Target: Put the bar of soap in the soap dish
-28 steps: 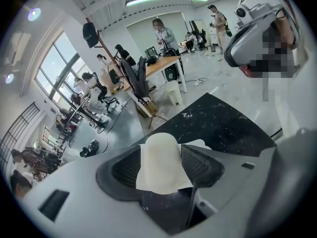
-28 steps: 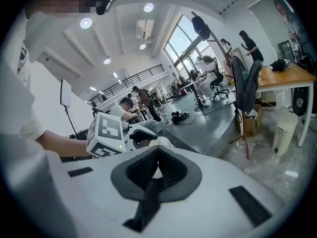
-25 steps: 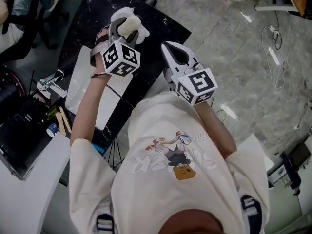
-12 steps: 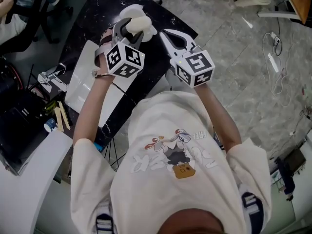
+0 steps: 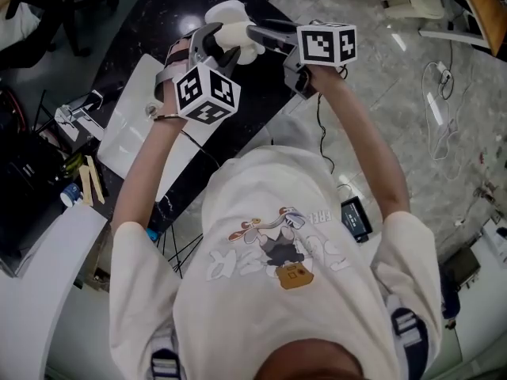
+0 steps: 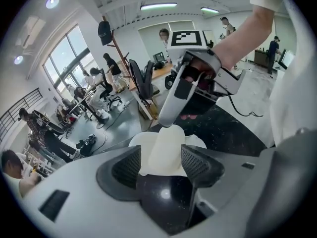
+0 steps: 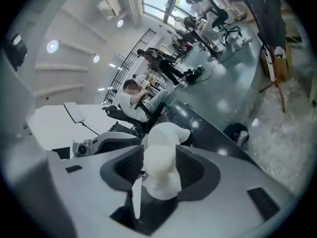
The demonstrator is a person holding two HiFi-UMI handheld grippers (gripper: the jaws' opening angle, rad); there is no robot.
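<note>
A cream bar of soap (image 5: 231, 35) sits between the pads of my left gripper (image 5: 218, 42), which is shut on it. Right behind and below it is the white soap dish (image 5: 225, 10), on the black marbled table (image 5: 150, 30). In the left gripper view the soap (image 6: 166, 150) fills the gap of the left gripper (image 6: 163, 158), with the dish (image 6: 199, 142) showing beside it. My right gripper (image 5: 258, 32) reaches in from the right. Its jaws are opening, and the soap (image 7: 159, 168) stands between them in the right gripper (image 7: 158, 165) view.
A white sheet (image 5: 127, 125) lies on the table's left part. Small tools and boxes (image 5: 75, 176) crowd a dark stand at the left. A tripod (image 5: 178, 248) stands under the table edge. Cables (image 5: 444, 109) and a small device (image 5: 355, 216) lie on the stone floor. People sit at desks far off.
My right gripper has swung up and left from beside my body to the soap, rolling onto its side, and its jaws have come apart. The left gripper has kept hold of the soap.
</note>
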